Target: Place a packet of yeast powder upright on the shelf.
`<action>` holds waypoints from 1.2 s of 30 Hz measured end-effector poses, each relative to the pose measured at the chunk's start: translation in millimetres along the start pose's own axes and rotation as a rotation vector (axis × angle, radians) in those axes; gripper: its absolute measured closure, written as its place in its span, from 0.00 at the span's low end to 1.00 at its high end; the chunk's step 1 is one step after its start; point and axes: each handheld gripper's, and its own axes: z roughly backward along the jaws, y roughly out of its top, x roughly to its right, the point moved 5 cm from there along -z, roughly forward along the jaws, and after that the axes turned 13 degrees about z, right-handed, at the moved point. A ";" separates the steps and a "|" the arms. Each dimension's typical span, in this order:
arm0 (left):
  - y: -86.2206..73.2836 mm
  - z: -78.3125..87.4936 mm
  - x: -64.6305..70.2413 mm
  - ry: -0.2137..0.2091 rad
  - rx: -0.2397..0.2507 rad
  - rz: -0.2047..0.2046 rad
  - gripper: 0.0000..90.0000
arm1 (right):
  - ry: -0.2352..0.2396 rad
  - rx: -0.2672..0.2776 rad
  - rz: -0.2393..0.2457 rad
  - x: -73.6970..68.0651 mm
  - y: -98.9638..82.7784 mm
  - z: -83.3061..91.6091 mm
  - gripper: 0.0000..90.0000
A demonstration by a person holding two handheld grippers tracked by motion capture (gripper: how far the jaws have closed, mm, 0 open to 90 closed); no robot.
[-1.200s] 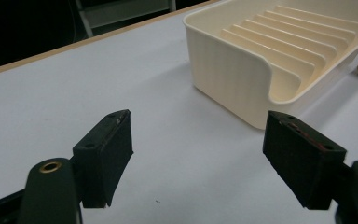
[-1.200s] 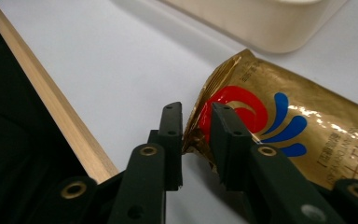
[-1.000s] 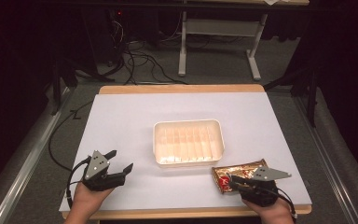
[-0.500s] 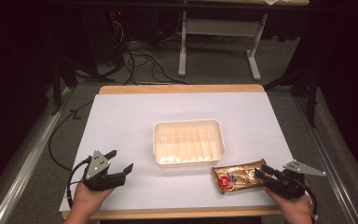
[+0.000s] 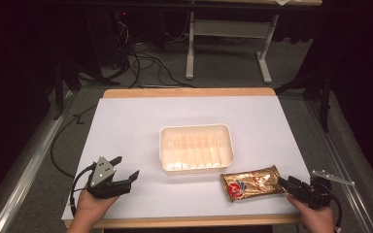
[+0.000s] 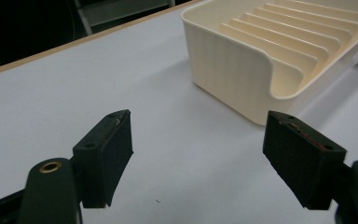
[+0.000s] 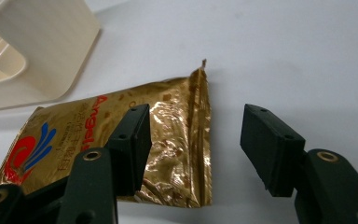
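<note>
Gold snack packet (image 7: 121, 154): lying flat on the white table (image 5: 126, 126), just ahead of the right jaws.
Right gripper (image 7: 193, 149): jaws opening, gripping nothing.
Left gripper (image 6: 200, 158): jaws standing wide, cream ribbed tray (image 6: 279, 51) ahead.

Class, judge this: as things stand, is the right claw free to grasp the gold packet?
Probably yes: the right claw stands open at the gold packet's end, nothing lies between them.

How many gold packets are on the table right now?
1. The gold packet lies flat on the white table, just off the near right corner of the cream tray and in front of the open right tongs. Nothing suggests another is hidden.
</note>
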 end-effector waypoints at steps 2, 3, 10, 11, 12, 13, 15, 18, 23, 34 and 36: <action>0.0 -0.1 0.1 0.000 0.001 0.000 0.27 | 0.028 -0.010 -0.040 3.3 -4.2 -0.6 0.50; 0.0 -0.1 0.1 0.000 0.001 0.000 0.27 | 0.028 -0.010 -0.040 3.3 -4.2 -0.6 0.50; -0.6 -0.9 0.8 0.001 -0.006 -0.006 0.27 | 0.106 -0.032 -0.120 0.6 -9.9 -6.9 0.55; -0.6 -0.9 0.8 0.001 -0.006 -0.006 0.27 | 0.106 -0.032 -0.120 0.6 -9.9 -6.9 0.55; -0.8 -1.2 1.3 -0.001 -0.007 -0.007 0.27 | 0.131 -0.023 -0.148 1.5 -10.7 -7.3 0.57; -0.8 -1.2 1.3 -0.001 -0.007 -0.007 0.27 | 0.131 -0.023 -0.148 1.5 -10.7 -7.3 0.57; -0.8 -1.2 1.5 -0.001 -0.007 -0.008 0.27 | 0.199 -0.017 -0.193 2.5 -12.6 -8.5 0.60; -0.8 -1.5 1.6 -0.001 -0.006 -0.009 0.27 | 0.228 -0.020 -0.208 1.8 -13.4 -9.5 0.61; -1.2 -2.1 1.9 -0.001 -0.013 -0.015 0.27 | 0.268 -0.036 -0.205 -2.3 -14.1 -12.9 0.68; -1.2 -2.2 2.0 0.001 -0.013 -0.020 0.27 | 0.231 0.029 -0.127 -5.8 -5.0 -4.5 0.97; -1.1 -2.1 1.8 0.001 -0.013 -0.019 0.27 | 0.224 0.053 -0.095 -8.8 -1.0 -1.8 0.99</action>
